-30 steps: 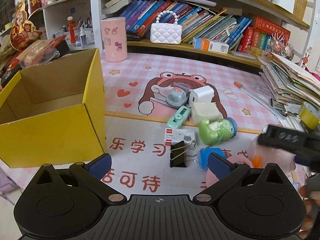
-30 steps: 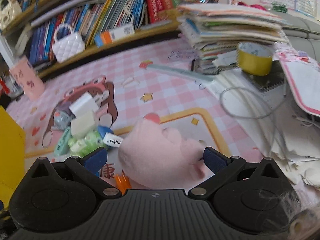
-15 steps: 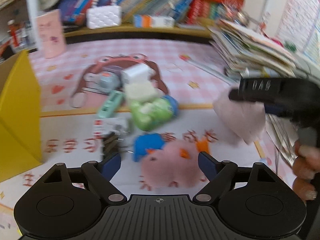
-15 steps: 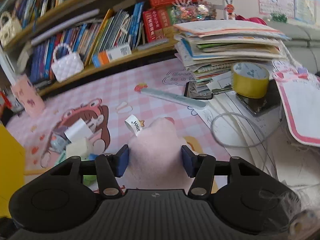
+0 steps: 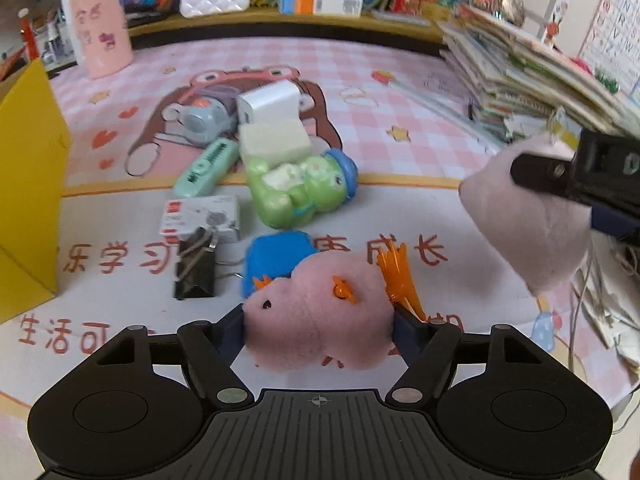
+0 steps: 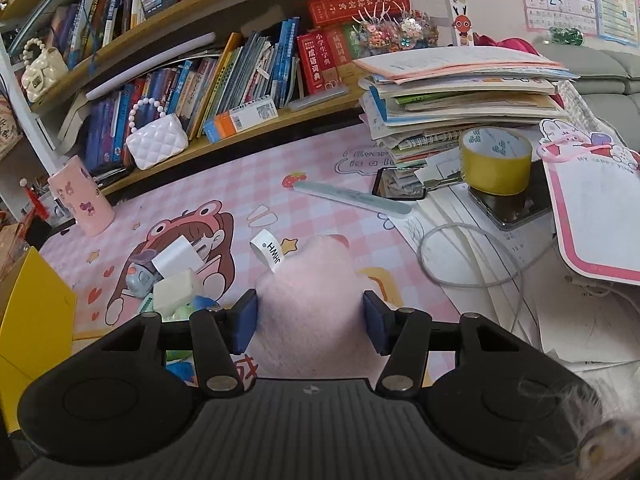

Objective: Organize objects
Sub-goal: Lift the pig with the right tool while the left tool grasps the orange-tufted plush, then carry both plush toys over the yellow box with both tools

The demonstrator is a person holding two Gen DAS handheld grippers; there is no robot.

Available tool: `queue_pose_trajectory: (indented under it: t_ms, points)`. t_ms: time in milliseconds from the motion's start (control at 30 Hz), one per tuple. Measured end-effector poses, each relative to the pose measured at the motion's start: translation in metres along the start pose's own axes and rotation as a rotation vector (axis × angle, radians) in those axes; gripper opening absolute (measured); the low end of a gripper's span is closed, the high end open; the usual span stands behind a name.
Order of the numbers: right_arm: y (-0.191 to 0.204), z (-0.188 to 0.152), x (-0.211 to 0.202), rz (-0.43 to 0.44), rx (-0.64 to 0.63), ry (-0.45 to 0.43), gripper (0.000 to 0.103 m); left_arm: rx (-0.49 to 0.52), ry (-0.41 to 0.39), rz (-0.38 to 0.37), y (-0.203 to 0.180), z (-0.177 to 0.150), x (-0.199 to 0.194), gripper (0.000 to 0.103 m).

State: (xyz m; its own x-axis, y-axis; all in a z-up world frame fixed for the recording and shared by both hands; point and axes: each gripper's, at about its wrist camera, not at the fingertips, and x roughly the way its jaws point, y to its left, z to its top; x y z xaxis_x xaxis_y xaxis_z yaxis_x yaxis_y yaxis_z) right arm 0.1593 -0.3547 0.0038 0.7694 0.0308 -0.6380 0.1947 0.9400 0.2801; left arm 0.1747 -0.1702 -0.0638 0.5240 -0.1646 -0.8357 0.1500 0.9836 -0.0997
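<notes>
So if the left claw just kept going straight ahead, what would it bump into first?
The left claw already has a pink plush toy between its fingers, so that comes first. Just beyond lie a blue toy and a green frog figure, though depth is hard to judge through the fisheye.

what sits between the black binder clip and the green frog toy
In the left wrist view, a blue object lies between the black binder clip and green frog toy.

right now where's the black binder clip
In the left wrist view the black binder clip lies on the mat, left of centre, between the yellow box and the blue toy.
</notes>
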Motion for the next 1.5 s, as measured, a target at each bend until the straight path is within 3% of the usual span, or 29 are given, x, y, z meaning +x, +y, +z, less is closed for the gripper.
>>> queue_pose_trajectory:
  t_ms: [267, 600, 833, 1167, 1500]
  points:
    - [0.023, -0.008, 0.000, 0.035, -0.012, 0.012, 0.052, -0.018, -0.085, -0.001, 0.021, -0.008, -0.036, 0.073]
    - [0.074, -0.033, -0.026, 0.073, -0.066, 0.005, 0.052, -0.159, -0.204, 0.079, 0.090, -0.028, -0.085, 0.074]
    - [0.135, -0.064, -0.053, 0.128, -0.126, 0.004, 0.052, -0.230, -0.257, 0.125, 0.151, -0.051, -0.122, 0.074]
    - [0.232, -0.127, -0.073, 0.263, -0.240, 0.130, 0.052, -0.355, -0.277, 0.231, 0.242, -0.097, -0.171, 0.073]
    - [0.289, -0.172, -0.096, 0.332, -0.293, 0.190, 0.052, -0.372, -0.304, 0.276, 0.289, -0.136, -0.208, 0.074]
